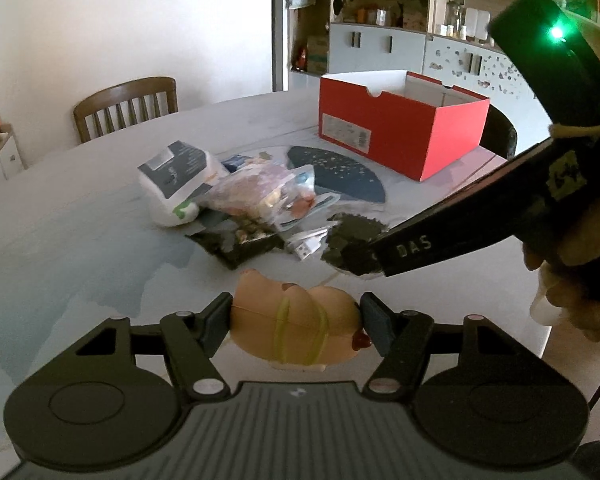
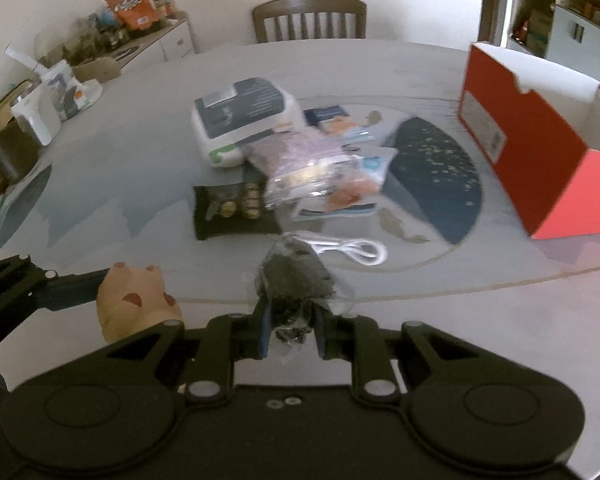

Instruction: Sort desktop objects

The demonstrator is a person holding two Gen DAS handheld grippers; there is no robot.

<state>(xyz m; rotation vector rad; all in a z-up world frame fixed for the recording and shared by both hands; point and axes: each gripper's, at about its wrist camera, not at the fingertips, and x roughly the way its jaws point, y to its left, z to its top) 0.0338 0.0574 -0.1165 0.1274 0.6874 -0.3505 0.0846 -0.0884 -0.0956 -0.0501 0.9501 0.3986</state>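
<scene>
- Left wrist view: the left gripper (image 1: 296,322) has its fingers clamped on a peach-coloured soft toy (image 1: 298,320) with yellow bands, held just above the bench (image 1: 80,220)
- Right gripper (image 2: 291,330) has its fingers narrowed on a clear bag of dark bits (image 2: 294,280); in the left view it reaches in from the right, tilted down
- Beyond lie a white cable (image 2: 348,249), a black snack packet (image 2: 234,212), clear bags and a white box (image 2: 244,124)
- Farthest, a red cardboard box (image 1: 400,128) stands open-topped; its contents are hidden
</scene>
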